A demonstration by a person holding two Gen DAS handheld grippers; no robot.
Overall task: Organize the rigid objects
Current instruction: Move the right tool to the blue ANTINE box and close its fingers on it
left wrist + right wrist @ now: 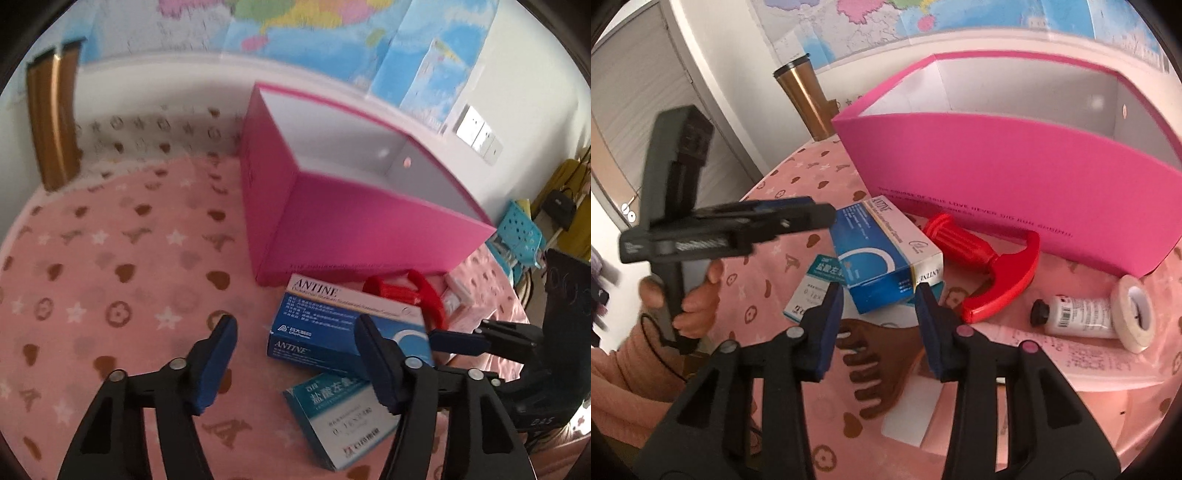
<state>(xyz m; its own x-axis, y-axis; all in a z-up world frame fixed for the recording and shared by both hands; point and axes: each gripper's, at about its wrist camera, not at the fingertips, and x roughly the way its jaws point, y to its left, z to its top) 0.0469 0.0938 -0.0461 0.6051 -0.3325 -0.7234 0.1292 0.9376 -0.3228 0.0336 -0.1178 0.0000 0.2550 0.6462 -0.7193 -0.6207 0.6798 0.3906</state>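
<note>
Left wrist view: left gripper point(295, 354) tilted downward over the pink cloth point(110, 258), jaws parted, nothing between the pads; the blue ANTINE box point(332, 325) lies beside its right finger. Right wrist view: right gripper point(879, 325) angled down, jaws parted, straddling the near end of the ANTINE box without visibly pressing it. The pink bin point(1015, 192) stands behind.
</note>
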